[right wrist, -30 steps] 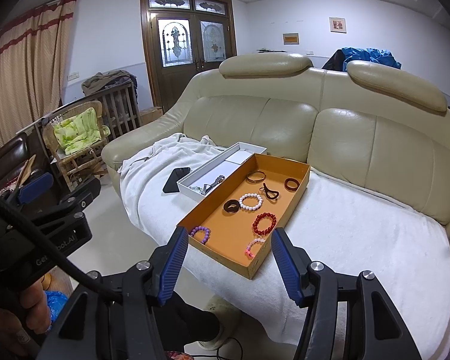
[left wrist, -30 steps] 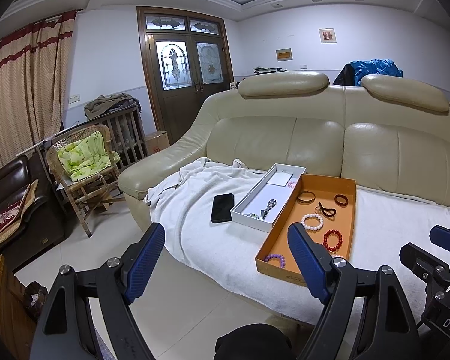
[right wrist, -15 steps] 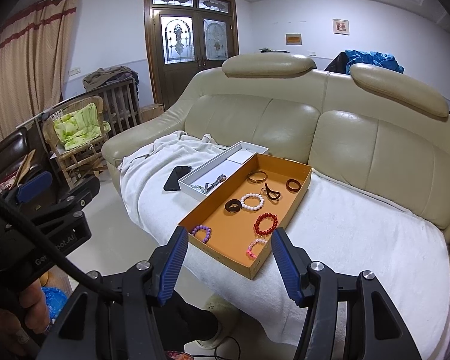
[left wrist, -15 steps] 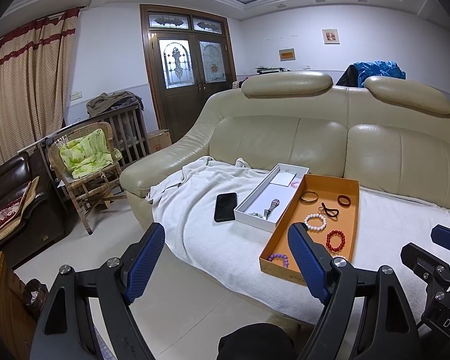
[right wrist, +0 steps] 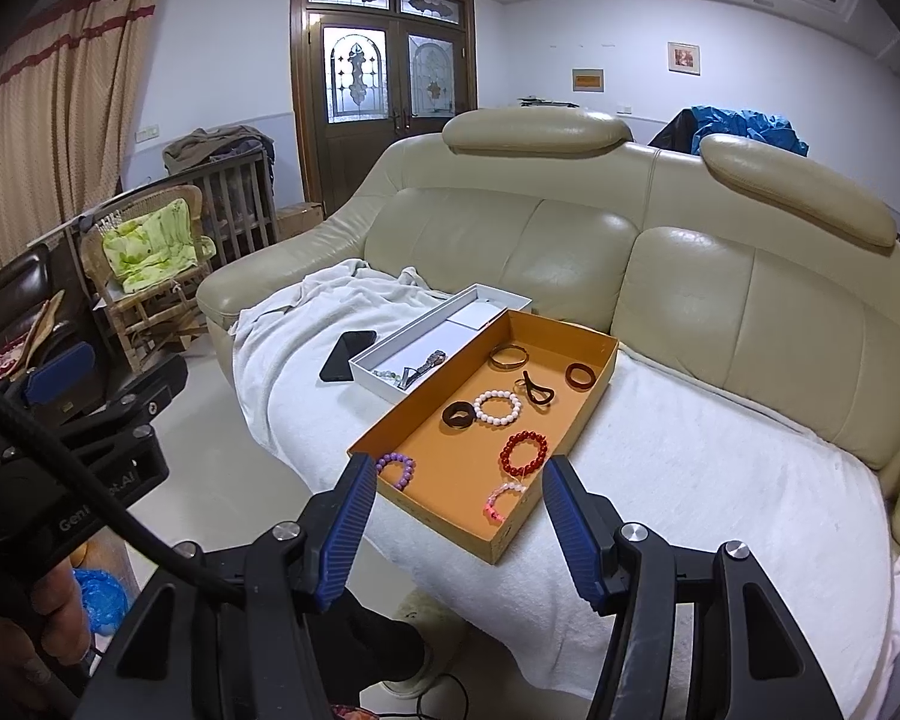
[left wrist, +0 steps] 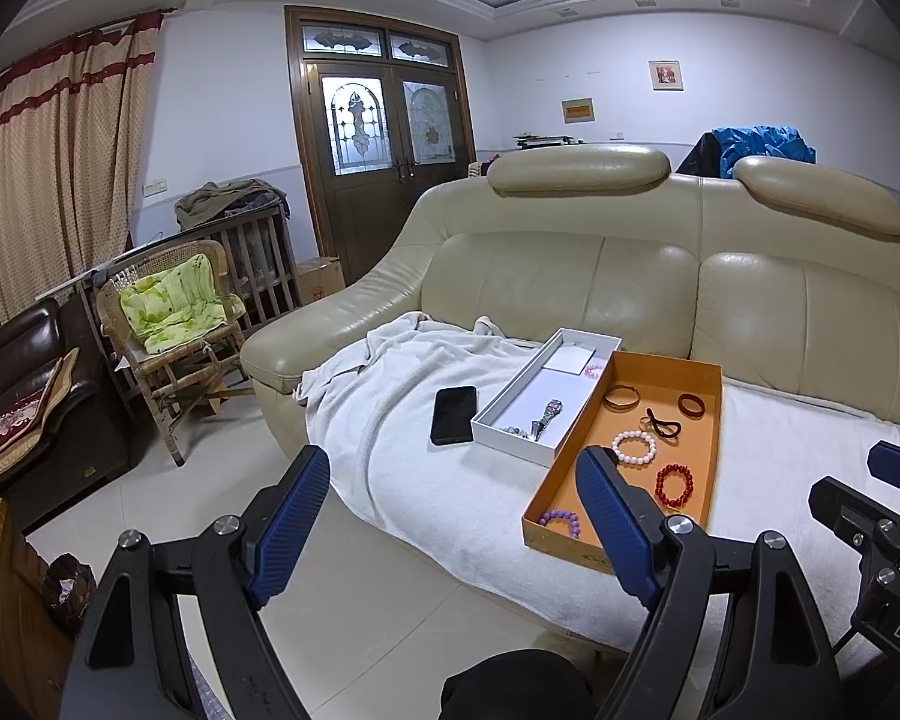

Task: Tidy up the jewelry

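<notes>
An orange tray (right wrist: 600,381) (left wrist: 714,420) lies on a white towel on the sofa. It holds several bracelets: a red bead one (right wrist: 523,452), a white bead one (right wrist: 497,407), a purple one (right wrist: 396,470), a pink one (right wrist: 501,499), a gold bangle (right wrist: 508,355) and dark bands. A long white box (right wrist: 402,348) (left wrist: 510,414) beside it holds a silver watch (right wrist: 429,361). My left gripper (left wrist: 453,483) and right gripper (right wrist: 453,492) are both open and empty, held in front of the sofa short of the tray.
A black phone (left wrist: 453,414) lies on the towel (left wrist: 390,420) left of the white box. The beige leather sofa (left wrist: 630,276) backs the scene. A wicker chair (left wrist: 168,324) with a green cushion and a dark sofa (left wrist: 24,372) stand left on the tiled floor.
Both grippers have drifted slightly closer to the sofa and tray. Both stay open; nothing on the sofa has moved.
</notes>
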The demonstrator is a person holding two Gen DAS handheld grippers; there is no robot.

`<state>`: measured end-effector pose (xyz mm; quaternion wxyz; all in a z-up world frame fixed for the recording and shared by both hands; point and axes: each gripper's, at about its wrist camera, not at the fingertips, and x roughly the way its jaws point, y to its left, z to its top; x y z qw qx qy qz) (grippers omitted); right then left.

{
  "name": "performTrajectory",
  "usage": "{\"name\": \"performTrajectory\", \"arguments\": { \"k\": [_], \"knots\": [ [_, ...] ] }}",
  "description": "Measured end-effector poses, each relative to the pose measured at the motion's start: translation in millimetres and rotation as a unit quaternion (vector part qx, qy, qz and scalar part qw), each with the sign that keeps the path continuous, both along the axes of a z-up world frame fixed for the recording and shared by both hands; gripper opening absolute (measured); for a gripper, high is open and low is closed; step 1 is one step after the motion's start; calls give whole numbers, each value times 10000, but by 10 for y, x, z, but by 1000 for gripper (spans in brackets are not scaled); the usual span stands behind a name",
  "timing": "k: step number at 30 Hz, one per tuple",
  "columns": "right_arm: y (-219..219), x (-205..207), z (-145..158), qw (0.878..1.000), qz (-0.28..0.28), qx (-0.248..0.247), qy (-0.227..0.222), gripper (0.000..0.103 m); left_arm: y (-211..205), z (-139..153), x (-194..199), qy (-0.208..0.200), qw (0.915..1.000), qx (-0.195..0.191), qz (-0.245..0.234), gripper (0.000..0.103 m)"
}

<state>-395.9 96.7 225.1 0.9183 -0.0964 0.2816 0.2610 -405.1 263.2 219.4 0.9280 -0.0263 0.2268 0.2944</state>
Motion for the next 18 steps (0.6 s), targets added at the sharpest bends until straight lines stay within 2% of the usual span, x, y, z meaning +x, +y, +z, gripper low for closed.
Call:
{"name": "performTrajectory", "arguments": {
  "k": [18],
  "knots": [
    [111,279,35,9996,75,-266,15,62,120,-20,223,96,9999,-39,86,84]
  ]
}}
